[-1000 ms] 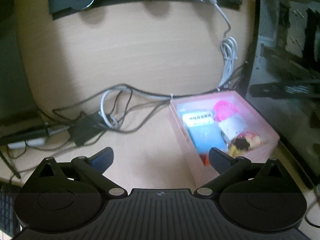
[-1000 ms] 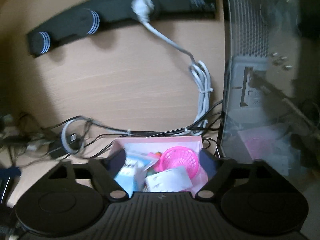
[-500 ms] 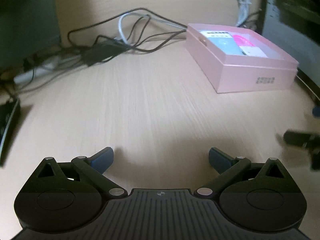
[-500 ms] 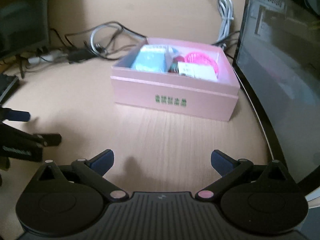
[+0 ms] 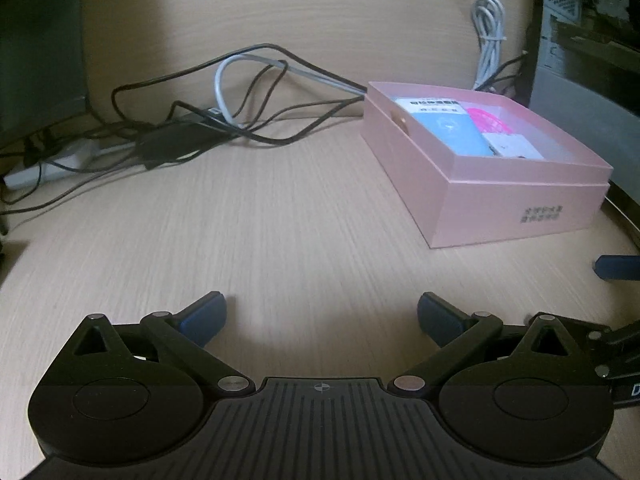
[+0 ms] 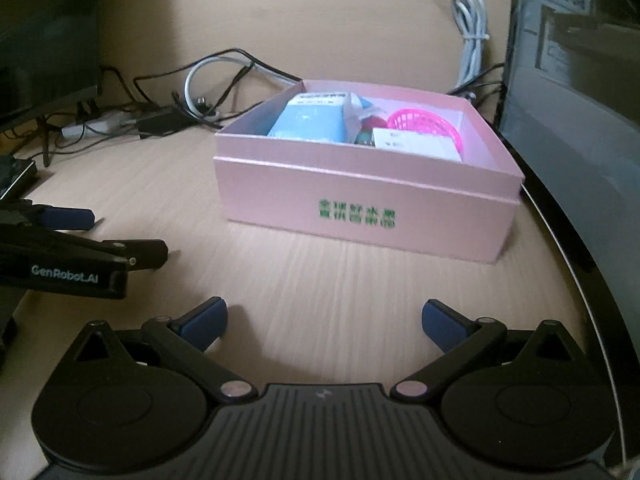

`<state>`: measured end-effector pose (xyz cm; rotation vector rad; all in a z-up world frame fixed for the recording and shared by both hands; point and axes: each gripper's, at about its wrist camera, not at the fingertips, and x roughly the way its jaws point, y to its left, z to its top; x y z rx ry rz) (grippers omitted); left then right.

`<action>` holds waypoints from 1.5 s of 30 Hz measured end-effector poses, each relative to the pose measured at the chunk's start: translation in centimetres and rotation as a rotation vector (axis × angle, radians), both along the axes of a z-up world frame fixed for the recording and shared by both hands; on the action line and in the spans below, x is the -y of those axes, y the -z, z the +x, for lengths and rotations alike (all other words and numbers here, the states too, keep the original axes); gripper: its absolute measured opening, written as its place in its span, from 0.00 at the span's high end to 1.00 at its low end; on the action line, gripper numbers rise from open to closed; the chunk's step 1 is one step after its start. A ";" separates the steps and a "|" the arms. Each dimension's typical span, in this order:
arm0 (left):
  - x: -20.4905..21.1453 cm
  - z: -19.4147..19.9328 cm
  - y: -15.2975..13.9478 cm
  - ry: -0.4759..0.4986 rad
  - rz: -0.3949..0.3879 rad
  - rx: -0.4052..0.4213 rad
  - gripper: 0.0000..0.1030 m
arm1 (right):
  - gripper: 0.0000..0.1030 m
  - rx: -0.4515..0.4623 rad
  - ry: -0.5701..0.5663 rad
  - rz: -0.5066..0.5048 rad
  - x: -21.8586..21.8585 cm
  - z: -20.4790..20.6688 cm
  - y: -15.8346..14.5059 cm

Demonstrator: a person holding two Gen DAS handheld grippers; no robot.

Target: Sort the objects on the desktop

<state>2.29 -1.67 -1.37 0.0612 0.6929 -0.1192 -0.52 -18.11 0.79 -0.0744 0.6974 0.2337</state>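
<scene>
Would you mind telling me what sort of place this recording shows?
Probably a home or office computer desk: a wood-grain desktop, tangled cables by a power strip, and what looks like a computer case beside a pink box.

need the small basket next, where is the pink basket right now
In the right wrist view, the pink basket sits inside the pink box, at its far right corner.

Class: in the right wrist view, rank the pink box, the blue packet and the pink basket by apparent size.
1. pink box
2. blue packet
3. pink basket
Both contents are partly hidden, so 2 and 3 are unsure.
</scene>
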 end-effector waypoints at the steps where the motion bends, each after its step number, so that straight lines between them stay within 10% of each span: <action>1: 0.0 -0.1 0.0 -0.001 0.001 0.000 0.00 | 0.00 0.000 -0.010 0.001 0.1 0.3 0.0; 45: 0.0 -0.1 0.0 -0.008 0.000 0.000 0.00 | 0.00 0.002 -0.029 0.002 0.3 0.6 0.0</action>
